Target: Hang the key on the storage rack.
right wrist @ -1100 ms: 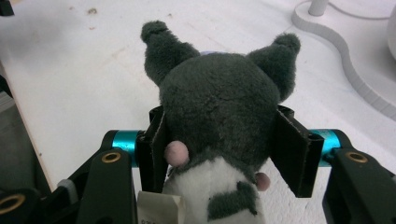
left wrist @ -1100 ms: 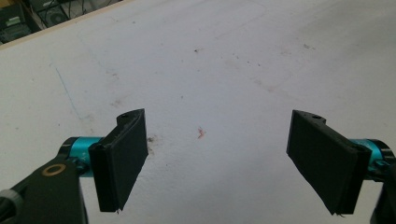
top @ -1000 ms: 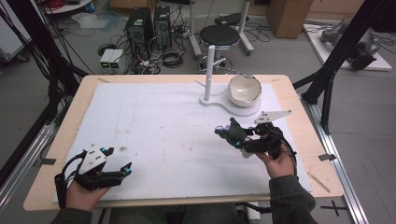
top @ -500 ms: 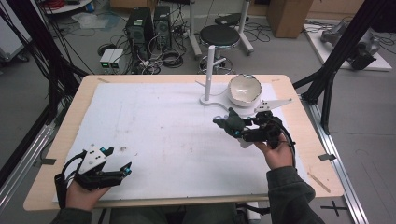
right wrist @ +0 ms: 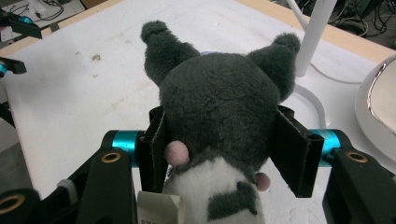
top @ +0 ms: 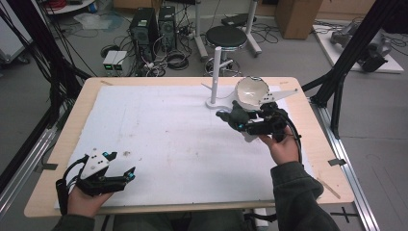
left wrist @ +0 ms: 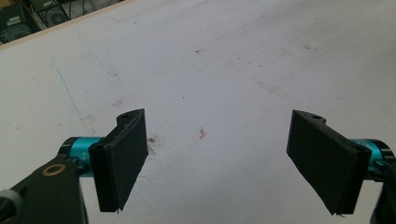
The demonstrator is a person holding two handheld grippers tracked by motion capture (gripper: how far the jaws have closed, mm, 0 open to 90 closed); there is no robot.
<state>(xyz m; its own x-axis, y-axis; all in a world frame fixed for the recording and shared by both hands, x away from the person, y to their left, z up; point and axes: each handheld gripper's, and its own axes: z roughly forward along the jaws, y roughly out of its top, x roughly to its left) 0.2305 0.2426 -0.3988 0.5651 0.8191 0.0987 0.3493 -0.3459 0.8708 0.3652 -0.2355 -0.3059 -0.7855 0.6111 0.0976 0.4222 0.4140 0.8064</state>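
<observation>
Gripping one dark grey plush toy [right wrist: 219,107] between both black pads [right wrist: 292,149], right gripper [top: 250,122] held above the white mat [top: 168,130] near the far right part of the table [top: 91,91], jaws pressed into the toy's sides. Pointing away from the hand toward the table's left in the high view, with the toy's [top: 235,115] long axis running roughly along the jaws; head end forward with two ears up, white belly and a paper tag [right wrist: 156,207] nearest the camera in the right gripper view. Resting low at the near left corner, left gripper [top: 122,175], spread wide with nothing between its two pads [left wrist: 121,158] but stained mat [left wrist: 210,84]. Counting by kind: one toy, two grippers, one white bowl [top: 251,91] just beyond the toy, one white post on a flat base [top: 215,79] beside that bowl. Cannot tell whether toy and bowl touch. Beyond the table, on the floor: one round black stool [top: 226,36], two dark computer towers [top: 154,24], tangled cables [top: 175,60].
</observation>
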